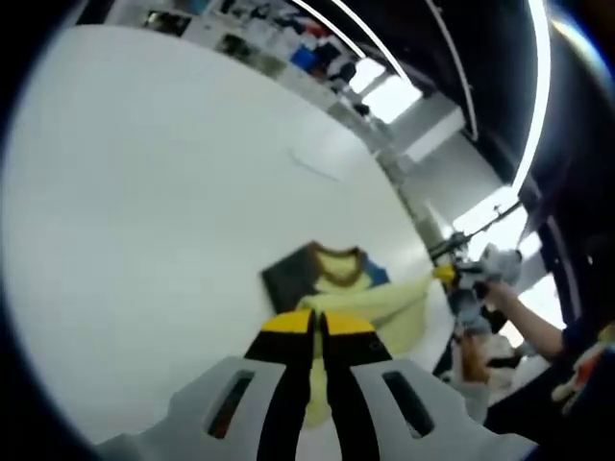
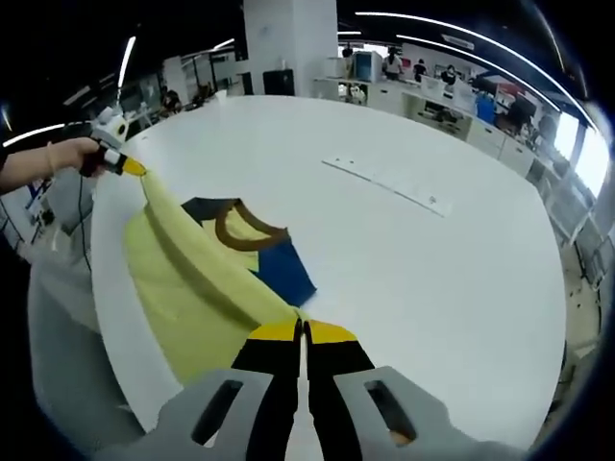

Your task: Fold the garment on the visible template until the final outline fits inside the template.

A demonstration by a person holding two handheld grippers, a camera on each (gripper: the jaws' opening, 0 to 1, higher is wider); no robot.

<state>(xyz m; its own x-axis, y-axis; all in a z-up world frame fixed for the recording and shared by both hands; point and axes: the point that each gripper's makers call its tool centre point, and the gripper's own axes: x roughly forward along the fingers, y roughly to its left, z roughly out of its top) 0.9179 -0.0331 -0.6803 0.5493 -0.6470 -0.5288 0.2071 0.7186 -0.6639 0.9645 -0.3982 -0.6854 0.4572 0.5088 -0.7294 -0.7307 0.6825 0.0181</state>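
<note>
A yellow T-shirt [image 1: 384, 303] with a brown collar [image 2: 245, 230], one blue sleeve [image 2: 283, 269] and one dark sleeve lies partly on the white table [image 2: 432, 279]. Its yellow hem is lifted and stretched between the two grippers. My left gripper [image 1: 319, 325] is shut on one end of that edge, with fabric running under its yellow tips. My right gripper [image 2: 304, 331] is shut on the other end. In the right gripper view the left gripper [image 2: 130, 165] shows at far left, held by a hand. In the left gripper view the right gripper [image 1: 444, 274] pinches the fabric's corner.
A thin pale strip [image 2: 384, 182] lies flat on the table beyond the shirt, also seen as a faint strip [image 1: 312, 163]. The table's curved edge [image 2: 106, 288] runs just beside the shirt. Desks and people fill the room behind.
</note>
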